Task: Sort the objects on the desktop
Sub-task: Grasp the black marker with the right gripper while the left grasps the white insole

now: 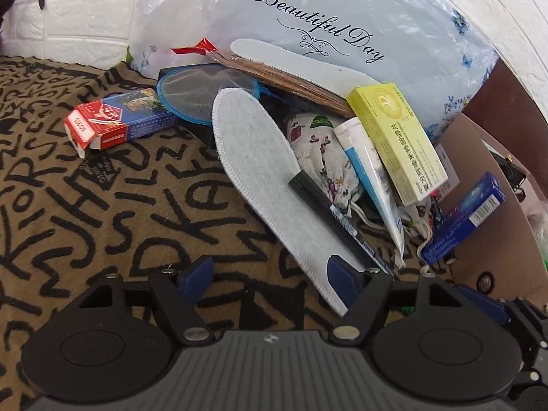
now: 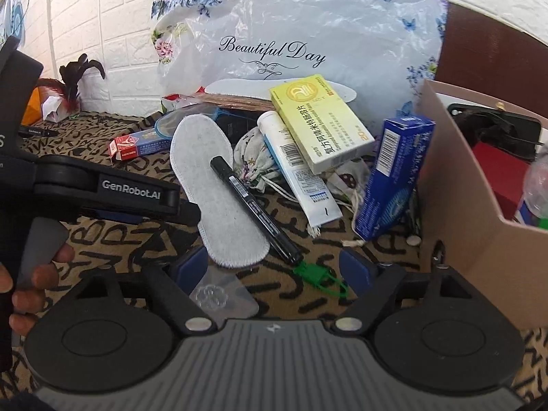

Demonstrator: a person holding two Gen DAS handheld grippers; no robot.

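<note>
A pile of objects lies on the patterned cloth: a grey insole (image 1: 260, 185) (image 2: 212, 185), a black marker (image 1: 328, 212) (image 2: 253, 205) across it, a white tube (image 1: 370, 178) (image 2: 298, 171), a yellow medicine box (image 1: 397, 137) (image 2: 322, 120), a blue box (image 1: 465, 226) (image 2: 390, 174), a floral pouch (image 1: 318, 150) (image 2: 257, 161) and a red and blue carton (image 1: 113, 123) (image 2: 137, 145). My left gripper (image 1: 270, 277) is open, its right finger at the insole's near end. My right gripper (image 2: 274, 270) is open above a green clip (image 2: 318, 274) and a clear plastic piece (image 2: 219, 296).
A brown cardboard box (image 2: 479, 205) (image 1: 493, 205) with items inside stands at the right. A plastic bag printed "Beautiful Day" (image 1: 308, 17) (image 2: 291, 48) leans on the white brick wall behind. A second insole (image 1: 294, 63), a blue mesh sieve (image 1: 191, 92) and a feather toy (image 2: 75, 82) lie behind.
</note>
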